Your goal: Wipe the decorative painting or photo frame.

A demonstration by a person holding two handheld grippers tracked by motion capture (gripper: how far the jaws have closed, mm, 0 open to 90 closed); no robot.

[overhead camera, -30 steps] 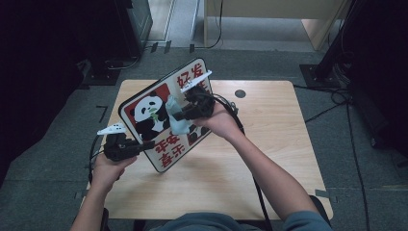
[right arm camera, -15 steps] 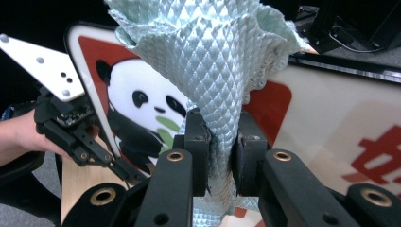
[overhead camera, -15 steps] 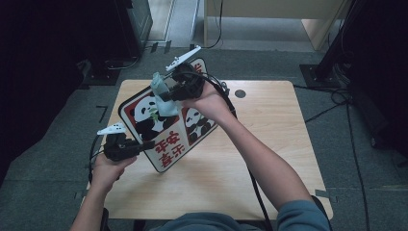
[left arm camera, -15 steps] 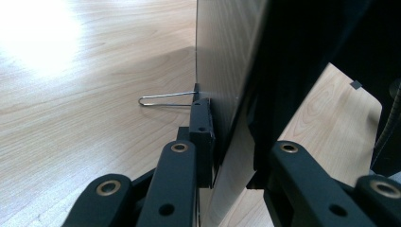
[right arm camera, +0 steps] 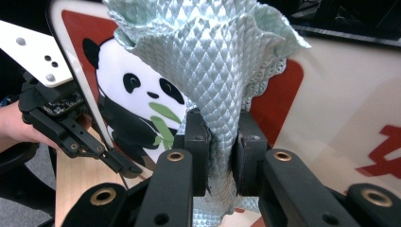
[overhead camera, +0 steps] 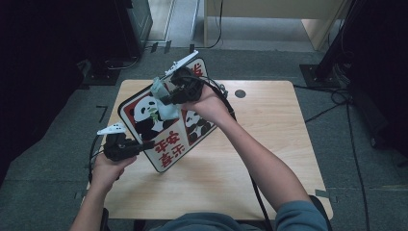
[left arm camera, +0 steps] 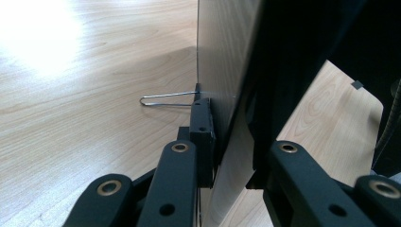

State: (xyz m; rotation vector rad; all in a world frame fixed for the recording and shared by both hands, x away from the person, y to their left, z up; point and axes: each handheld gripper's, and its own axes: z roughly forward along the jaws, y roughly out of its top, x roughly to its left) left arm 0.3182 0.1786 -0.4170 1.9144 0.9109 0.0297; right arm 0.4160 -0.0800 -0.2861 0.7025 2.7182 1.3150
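A sign board with pandas and red characters stands tilted on the wooden table. My left gripper is shut on its lower left edge. In the left gripper view the thin board runs edge-on between the jaws. My right gripper is shut on a pale green quilted cloth, which it holds against the board's upper left part over a panda. In the right gripper view the cloth fans out above the gripper, in front of the panda board. The left gripper shows there at the board's edge.
A thin wire loop lies on the table beside the board's edge. A dark round hole sits in the far part of the tabletop. Cables trail on the grey floor at the right, and dark furniture stands at the far left.
The right gripper has carried the cloth up and to the left across the board, from its middle to the upper left panda. The left gripper and the board stayed put.
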